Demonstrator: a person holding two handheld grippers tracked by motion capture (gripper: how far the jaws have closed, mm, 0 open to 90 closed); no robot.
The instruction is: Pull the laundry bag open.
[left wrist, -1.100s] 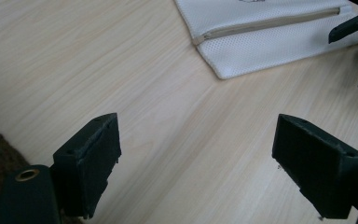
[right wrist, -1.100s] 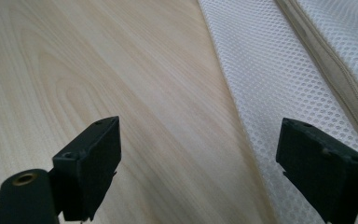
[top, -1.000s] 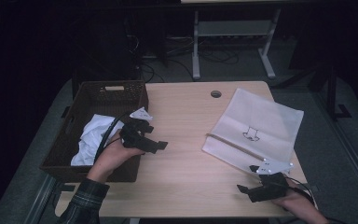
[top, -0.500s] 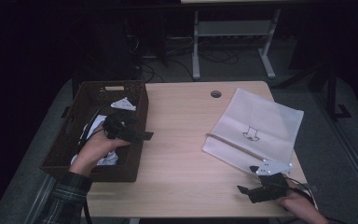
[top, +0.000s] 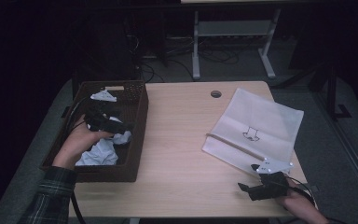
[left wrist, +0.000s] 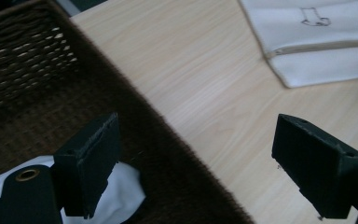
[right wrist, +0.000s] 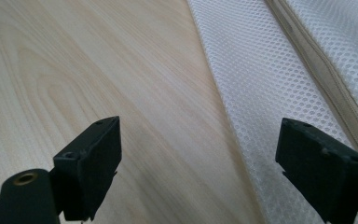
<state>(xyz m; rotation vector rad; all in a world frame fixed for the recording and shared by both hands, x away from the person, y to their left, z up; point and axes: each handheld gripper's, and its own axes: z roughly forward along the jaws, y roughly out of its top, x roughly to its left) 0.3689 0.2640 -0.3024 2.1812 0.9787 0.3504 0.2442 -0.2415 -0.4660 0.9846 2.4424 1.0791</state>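
Two grippers are working here, and we're mostly watching the left gripper (top: 106,125), which is hanging inside the brown wicker basket (top: 137,100) at the left end of the table (top: 177,140). Its jaws are standing wide apart with nothing between them. In the left gripper view we're seeing one jaw sitting right over the white cloth (left wrist: 116,196) while the other is hanging out past the basket's rim above bare wood. The cloth (top: 103,151) is lying crumpled on the basket floor, near the front, with a smaller white bit (top: 103,96) up by the back wall.

We're guessing the step is grabbing that cloth out of the basket. To do it well, we're thinking the gripper needs turning so both jaws are coming down inside the walls, straddling a raised fold, not flat fabric. Pinching a bunched ridge is going to hold better, and closing too near the weave is risking a snag on the wall.

Meanwhile the right gripper (top: 263,189) is resting low at the front right edge of the table, jaws also spread apart and empty, just beside the near corner of the white mesh zip bag (top: 256,128).
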